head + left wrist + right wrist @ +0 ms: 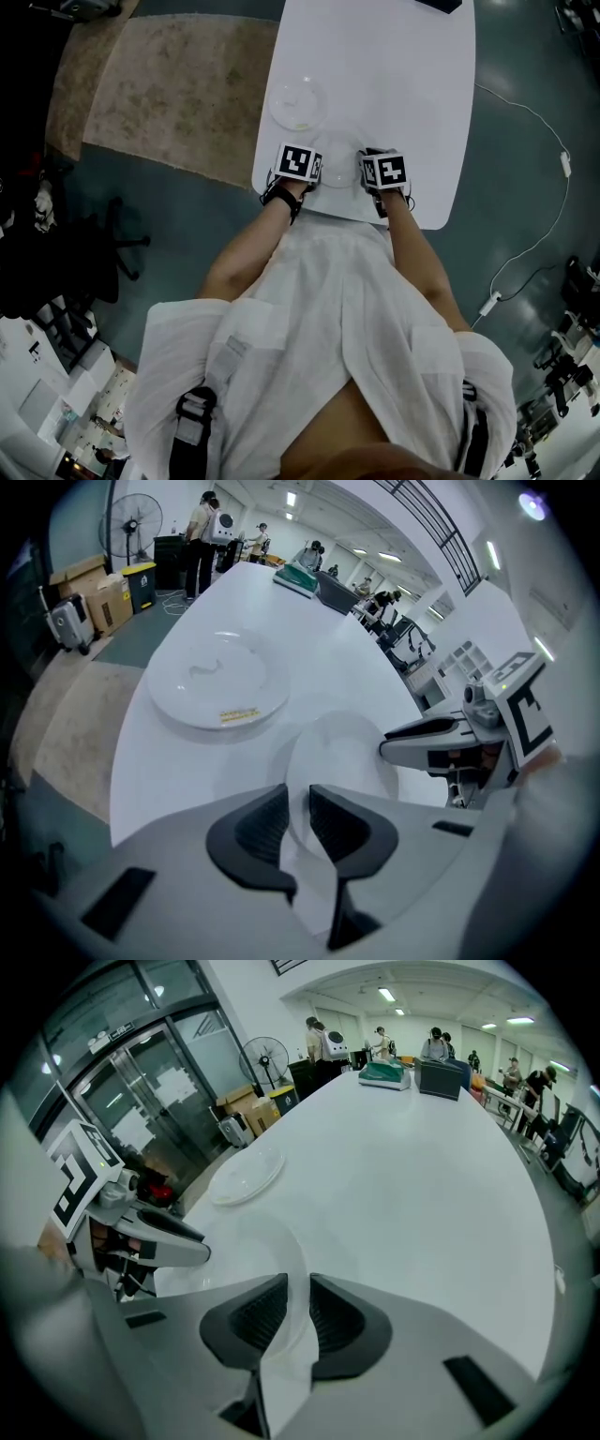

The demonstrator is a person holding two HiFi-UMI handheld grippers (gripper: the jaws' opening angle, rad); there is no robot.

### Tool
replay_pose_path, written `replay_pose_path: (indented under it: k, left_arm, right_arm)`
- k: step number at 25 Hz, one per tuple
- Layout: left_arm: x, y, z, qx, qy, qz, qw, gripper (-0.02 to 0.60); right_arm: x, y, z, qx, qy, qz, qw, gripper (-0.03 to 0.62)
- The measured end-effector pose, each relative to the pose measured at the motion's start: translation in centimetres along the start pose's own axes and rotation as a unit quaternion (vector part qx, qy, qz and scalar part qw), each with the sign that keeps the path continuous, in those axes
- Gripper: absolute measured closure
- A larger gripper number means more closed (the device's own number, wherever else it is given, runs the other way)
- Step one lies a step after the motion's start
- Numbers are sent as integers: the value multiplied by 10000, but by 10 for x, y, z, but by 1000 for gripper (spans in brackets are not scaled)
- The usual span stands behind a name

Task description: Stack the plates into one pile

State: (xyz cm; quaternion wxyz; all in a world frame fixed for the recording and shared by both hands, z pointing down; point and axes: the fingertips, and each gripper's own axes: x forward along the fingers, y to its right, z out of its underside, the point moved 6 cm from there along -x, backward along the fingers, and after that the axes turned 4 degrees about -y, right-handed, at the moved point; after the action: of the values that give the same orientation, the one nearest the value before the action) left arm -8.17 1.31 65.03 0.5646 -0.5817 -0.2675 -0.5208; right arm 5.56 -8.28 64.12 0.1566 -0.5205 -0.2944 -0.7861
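setting: looked down on a white table (412, 112) with rounded corners, on a grey floor (525, 141) beside a beige rug (178, 94); person (328, 328) in a white top stood at the table's near edge, both forearms stretched forward.
near plate (339, 174): small and clear, lay flat at the table's near edge, right between the two grippers; hard to make out against the white top in the head view, plainer in the left gripper view (342, 761) and the right gripper view (253, 1251).
far plate (298, 101): larger, lay flat further along the table and a little to the left, apart from the near plate; carried a small yellowish mark on its near rim (217, 679); also seen from the right side (246, 1176).
left gripper (319, 174): pointed steeply down at the near plate's left rim; jaws (298, 803) drawn nearly together, pinched on the thin rim that ran between them.
right gripper (361, 174): pointed steeply down at the opposite, right rim; jaws (298, 1297) likewise narrowed to a slim gap and clamped on that rim.
background: standing fan (131, 522), cardboard boxes (98, 597) and several people (202, 527) beyond the table's far end.
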Motion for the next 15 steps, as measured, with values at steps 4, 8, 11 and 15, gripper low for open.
replay_pose_path:
  k: [4, 8, 11, 15]
  left_arm:
    - [-13, -9, -6, -103, 120, -22, 9999, 515]
    - [-25, -20, -11, -107, 198, -10, 9997, 521]
    - [-34, -26, -14, -147, 286, 6, 9995, 523]
    - [-41, -39, -17, -300, 379, 46, 9988, 525]
  right_arm:
    - [1, -7, -15, -92, 19, -4, 10000, 503]
    - [1, -18, -30, -215, 53, -7, 9998, 503]
    - [2, -23, -42, -297, 96, -37, 9995, 503]
    - [7, -30, -57, -368, 108, -102, 9992, 503]
